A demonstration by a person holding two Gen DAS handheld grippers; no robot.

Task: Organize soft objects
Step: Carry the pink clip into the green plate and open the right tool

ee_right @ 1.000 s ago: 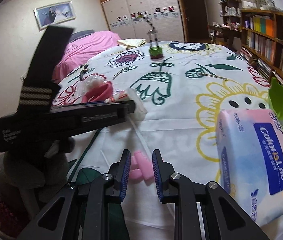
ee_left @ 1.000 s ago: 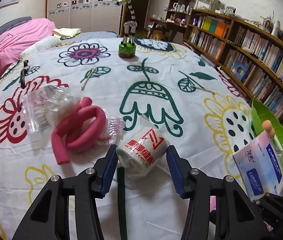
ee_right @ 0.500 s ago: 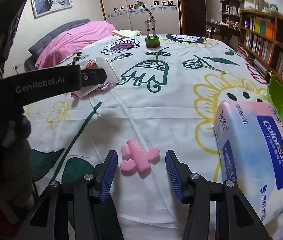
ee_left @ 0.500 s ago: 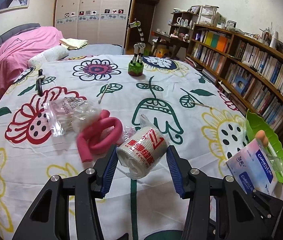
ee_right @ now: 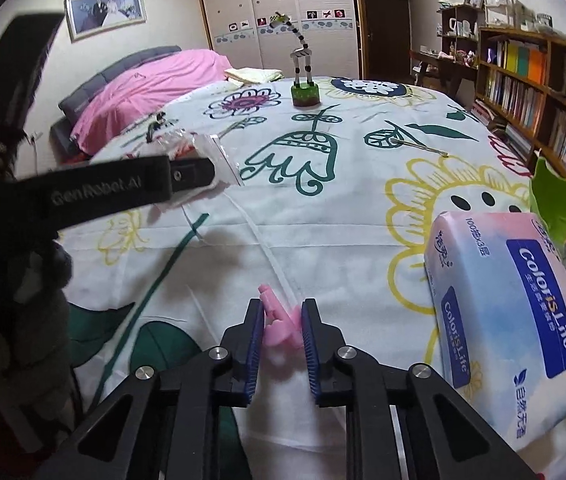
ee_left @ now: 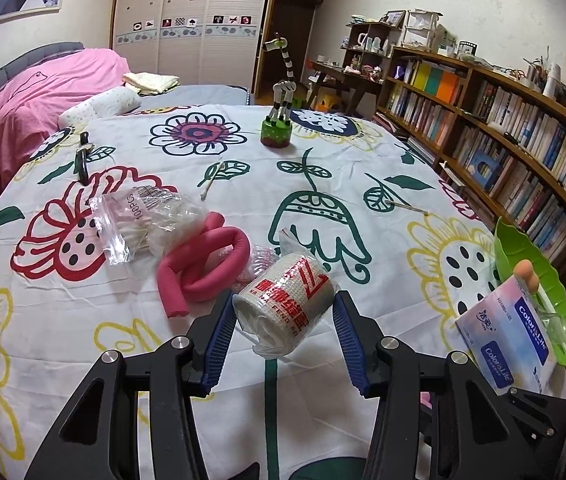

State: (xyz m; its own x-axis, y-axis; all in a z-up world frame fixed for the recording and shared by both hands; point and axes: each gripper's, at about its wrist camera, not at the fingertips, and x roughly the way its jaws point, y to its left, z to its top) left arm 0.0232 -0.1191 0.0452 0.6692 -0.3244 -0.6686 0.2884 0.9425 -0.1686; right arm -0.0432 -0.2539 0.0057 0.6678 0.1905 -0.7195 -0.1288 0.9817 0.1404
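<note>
Half a second ago the right claw (ee_right: 281,330) stood wide around the pink toy (ee_right: 279,322); now its jaws are closing on it, pads touching both sides. The toy's lower part is hidden between the pads, its shape hard to read. It lies on the flowered sheet (ee_right: 323,216), near the tissue pack (ee_right: 507,320). The left claw (ee_left: 283,320) grips a wrapped bandage roll (ee_left: 285,304) with red print, above the sheet, just beside a pink foam tube (ee_left: 203,264).

left gripper (ee_left: 283,320) holds bandage roll (ee_left: 285,300) above floral sheet (ee_left: 323,152), pink foam tube (ee_left: 203,264) nearby.
</note>
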